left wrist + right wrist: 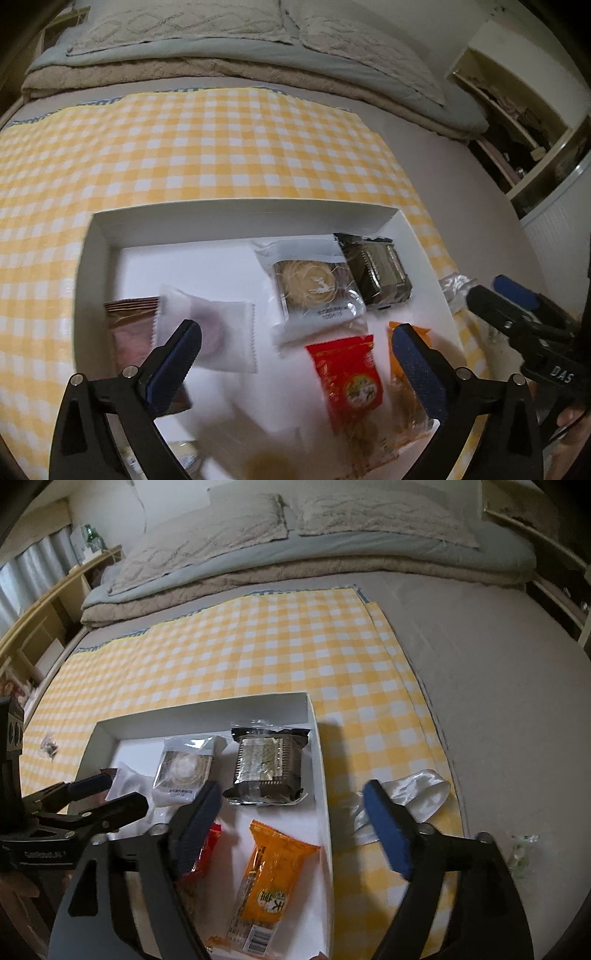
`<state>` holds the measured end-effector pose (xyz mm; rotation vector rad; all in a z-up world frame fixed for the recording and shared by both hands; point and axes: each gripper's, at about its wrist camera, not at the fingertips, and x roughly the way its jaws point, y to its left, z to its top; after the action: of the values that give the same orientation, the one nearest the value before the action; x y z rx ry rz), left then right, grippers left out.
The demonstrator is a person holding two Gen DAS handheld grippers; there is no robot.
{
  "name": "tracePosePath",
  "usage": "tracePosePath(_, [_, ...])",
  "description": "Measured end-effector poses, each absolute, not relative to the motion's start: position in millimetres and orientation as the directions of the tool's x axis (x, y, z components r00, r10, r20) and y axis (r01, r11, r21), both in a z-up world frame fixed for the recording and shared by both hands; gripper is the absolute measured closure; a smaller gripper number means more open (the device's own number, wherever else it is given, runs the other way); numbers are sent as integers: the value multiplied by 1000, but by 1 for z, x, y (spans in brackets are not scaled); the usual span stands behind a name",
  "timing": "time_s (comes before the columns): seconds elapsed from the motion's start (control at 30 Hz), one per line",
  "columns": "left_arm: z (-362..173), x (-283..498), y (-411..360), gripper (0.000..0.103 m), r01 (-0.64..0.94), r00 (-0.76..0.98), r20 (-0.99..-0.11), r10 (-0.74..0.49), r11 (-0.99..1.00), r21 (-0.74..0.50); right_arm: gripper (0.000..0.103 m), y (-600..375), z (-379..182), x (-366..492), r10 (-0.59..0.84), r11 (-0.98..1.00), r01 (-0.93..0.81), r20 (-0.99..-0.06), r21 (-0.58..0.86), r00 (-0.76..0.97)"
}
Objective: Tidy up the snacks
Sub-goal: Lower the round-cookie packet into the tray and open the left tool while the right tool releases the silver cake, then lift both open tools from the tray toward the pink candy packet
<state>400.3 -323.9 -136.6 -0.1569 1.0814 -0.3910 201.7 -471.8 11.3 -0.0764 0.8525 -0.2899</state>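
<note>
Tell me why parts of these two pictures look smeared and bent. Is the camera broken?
Nothing looks broken. Left wrist view: the near end of the white box and the red packet are smeared, probably motion blur, while the bedding stays sharper. Right wrist view: mostly crisp, the orange packet readable. Both views: the fisheye lens bows the checked cloth and darkens the corners.

The left gripper's finger (173, 373) is hiding part of the brown packet (129, 332), and motion is blurring the red packet (347, 380).
</note>
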Motion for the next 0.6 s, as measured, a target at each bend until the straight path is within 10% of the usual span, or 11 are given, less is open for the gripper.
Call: tracePosePath(0.6, [-61,342,-263,0,289,487,-791,-371,923,-254,0,-423,48,155,-354,935,275,-654,-224,669])
